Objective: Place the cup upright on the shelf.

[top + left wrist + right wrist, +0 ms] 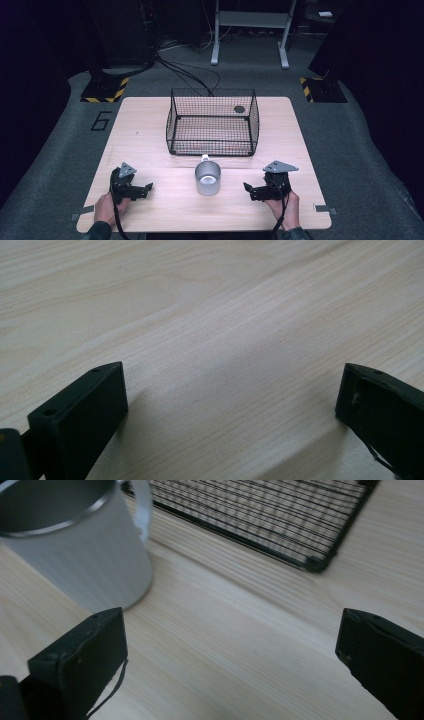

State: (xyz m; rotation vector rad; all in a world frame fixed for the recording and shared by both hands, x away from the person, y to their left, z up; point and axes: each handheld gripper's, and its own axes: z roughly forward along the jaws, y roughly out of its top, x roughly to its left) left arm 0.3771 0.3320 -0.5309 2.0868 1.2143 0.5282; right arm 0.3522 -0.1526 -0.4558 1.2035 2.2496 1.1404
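Grey metal mug, rim cut off at 11 o'clock, between wide-apart left gripper and right gripper, black wire basket at 12 o'clock

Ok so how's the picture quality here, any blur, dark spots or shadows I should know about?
High view: the table is evenly lit, the room behind dark; the metal cup reads clearly. Left gripper view: sharp wood grain, soft shadows beside the jaws of the left gripper. Right gripper view: the cup's near rim is slightly blurred, and the wire basket is soft.
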